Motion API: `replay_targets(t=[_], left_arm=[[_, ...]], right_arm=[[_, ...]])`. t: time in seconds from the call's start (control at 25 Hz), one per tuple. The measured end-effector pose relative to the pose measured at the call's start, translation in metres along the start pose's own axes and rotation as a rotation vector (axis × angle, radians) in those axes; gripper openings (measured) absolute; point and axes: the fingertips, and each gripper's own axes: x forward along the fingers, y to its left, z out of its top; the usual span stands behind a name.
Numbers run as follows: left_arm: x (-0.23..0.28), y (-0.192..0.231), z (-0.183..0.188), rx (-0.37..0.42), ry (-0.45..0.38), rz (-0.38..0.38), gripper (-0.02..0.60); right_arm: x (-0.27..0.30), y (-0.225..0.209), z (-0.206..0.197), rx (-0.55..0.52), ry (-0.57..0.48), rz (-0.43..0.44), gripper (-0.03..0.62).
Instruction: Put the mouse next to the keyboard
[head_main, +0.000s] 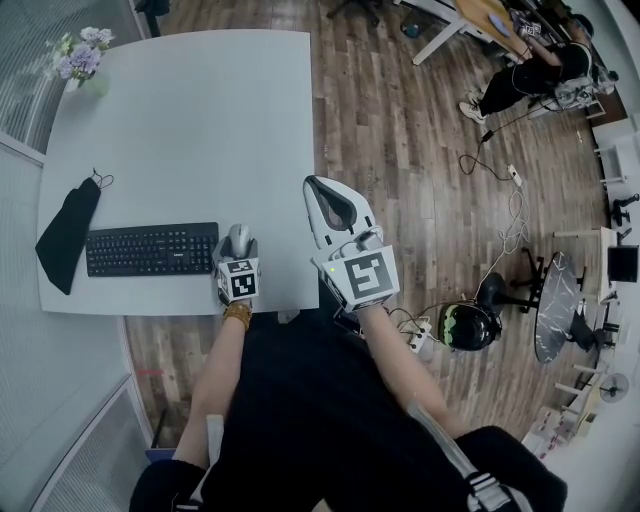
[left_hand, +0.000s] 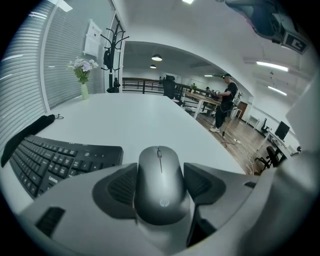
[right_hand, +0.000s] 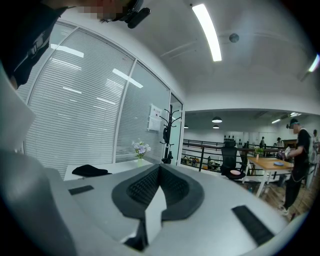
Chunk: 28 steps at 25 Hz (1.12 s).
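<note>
The mouse sits pinched between the pads of the left hand-held gripper, low over the near edge of the bench and just right of the keyboard. It looks like a light, rigid plastic shell with a smooth, rounded back. I'd expect it to be a bit slick, so the flatter side walls near its middle, where the ribbed pads grip it now, seem the sensible hold. A hard squeeze could press a button or pop it forward out of the jaws.

The right hand-held gripper hangs off the bench's right side with its jaws pressed together on nothing.

From here I can't see the mouse's underside, so I can't tell whether it already rests on the bench. The gripper body also covers the gap between mouse and keyboard.
</note>
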Motion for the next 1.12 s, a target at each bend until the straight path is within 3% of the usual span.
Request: replay_targets(t=[0.8,1.12], left_arm=[[0.004,-0.004,-0.021,0.056,0.073,0.011,0.295],[0.006,-0.007,-0.021,0.087,0.08,-0.03,0.296]], right_arm=[[-0.007,-0.004,0.0,-0.005,0.0,-0.007,-0.003],[-0.01,-0.022,0.001,-0.009,0.003,-0.047,-0.003]])
